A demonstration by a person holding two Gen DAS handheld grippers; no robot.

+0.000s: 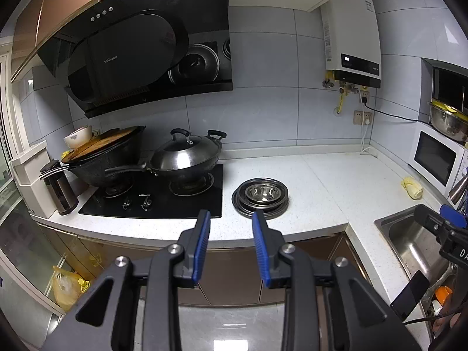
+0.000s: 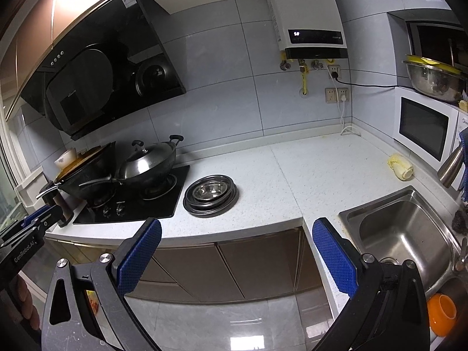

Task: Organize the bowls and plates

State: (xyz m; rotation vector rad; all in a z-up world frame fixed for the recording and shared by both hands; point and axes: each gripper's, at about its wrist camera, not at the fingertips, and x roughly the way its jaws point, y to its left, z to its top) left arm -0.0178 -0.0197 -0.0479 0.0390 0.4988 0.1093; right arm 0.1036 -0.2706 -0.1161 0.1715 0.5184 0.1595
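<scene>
A: Stack of metal plates (image 1: 259,197) with a small steel bowl (image 1: 262,192) nested on top, sitting on the white counter (image 1: 321,181), just right of the black cooktop (image 1: 152,199). Centre of the left wrist frame, centre-left in the right wrist one.

B: Relative to the tongs?

A: Left gripper (image 1: 231,219) sits in the lower middle of its frame, stack just above and slightly right of the tips, apart, no contact. Jaws parted partway, nothing between them. Right gripper (image 2: 237,228) spread wide, empty too; stack is above its left finger, well clear (tips hang over the cabinet fronts and floor, off the counter edge).

B: Around it?

A: Lidded wok (image 1: 187,155) on the near burner, dark pan (image 1: 108,155) left of it with a board and a white bowl on top. Sink (image 2: 406,234) lower right, microwave (image 2: 424,125) at right edge, yellowish lump (image 2: 400,166) on the counter before it.
</scene>
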